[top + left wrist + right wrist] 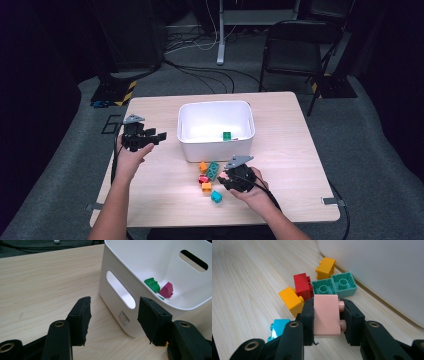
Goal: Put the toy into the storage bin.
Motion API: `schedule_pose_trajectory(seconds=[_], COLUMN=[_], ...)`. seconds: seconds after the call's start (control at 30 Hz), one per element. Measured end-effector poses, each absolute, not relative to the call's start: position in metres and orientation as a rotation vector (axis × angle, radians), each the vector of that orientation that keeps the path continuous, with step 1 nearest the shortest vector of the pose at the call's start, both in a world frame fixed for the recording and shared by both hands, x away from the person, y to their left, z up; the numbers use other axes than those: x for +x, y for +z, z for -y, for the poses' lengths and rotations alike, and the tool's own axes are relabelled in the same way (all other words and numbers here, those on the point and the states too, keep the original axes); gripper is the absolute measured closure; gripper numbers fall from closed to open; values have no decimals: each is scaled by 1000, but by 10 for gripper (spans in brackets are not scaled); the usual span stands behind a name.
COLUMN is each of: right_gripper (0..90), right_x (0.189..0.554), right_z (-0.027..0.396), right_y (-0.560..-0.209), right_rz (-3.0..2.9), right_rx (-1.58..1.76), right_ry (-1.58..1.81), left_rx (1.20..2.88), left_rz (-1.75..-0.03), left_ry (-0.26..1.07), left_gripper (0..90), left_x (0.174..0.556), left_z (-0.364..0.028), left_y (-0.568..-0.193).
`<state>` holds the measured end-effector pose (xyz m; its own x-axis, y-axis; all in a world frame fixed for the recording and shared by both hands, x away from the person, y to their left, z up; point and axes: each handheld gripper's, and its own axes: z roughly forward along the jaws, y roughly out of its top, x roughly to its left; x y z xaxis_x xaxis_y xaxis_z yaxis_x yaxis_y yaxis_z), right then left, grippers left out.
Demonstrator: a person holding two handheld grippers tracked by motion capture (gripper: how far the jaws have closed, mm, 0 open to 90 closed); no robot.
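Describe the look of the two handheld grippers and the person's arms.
Both the left gripper and right gripper are black, each topped by a grey three-cornered plate and trailing a black cable. Their jaws end in blocky black pads fixed with brass-ringed bolts. The forearms are bare, without sleeves.

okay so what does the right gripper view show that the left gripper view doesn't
Right gripper view: its jaws shut on a pink brick, with the loose bricks on the table behind it: two orange, a red, a teal plate and a cyan brick.
Left gripper view: open jaws, and inside the bin a green brick and a magenta one.
Both: the white bin and the wooden table.
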<state>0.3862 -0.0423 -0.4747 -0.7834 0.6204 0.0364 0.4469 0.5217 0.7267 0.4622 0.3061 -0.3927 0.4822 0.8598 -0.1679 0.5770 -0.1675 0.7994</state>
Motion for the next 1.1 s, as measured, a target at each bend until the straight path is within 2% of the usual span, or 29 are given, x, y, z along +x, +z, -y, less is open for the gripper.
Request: schedule_pose_trajectory(seconds=[0.47,1.1], right_gripper=[655,655], right_x=[386,390], right_z=[52,73], right_y=[-457,-415], right_rz=[-2510,-2451], right_rx=[914,930], right_ry=[1137,1199], left_rx=[1863,1869], left_rz=[-1203,-1204], left_ry=[411,407], left_gripper=[433,433], left_x=[463,464], left_z=[-306,-306], left_y=[-393,-396])
